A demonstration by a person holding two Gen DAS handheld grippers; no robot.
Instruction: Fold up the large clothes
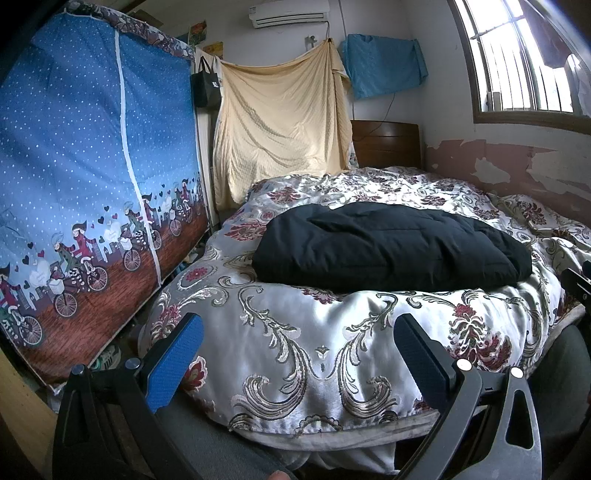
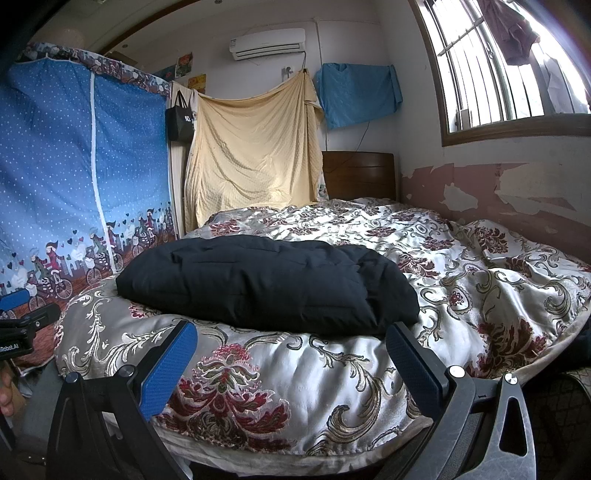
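Bed under floral quilt; wooden headboard behind. Blue wardrobe left. Yellow sheet hung on wall, AC above. Barred window right, daylight; paint peeling below.

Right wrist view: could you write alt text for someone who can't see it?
A dark padded garment lies in a compact bundle on a floral satin bedspread. The right gripper hangs open and empty short of the bed's near edge. A blue fabric wardrobe stands left; a barred window is upper right.
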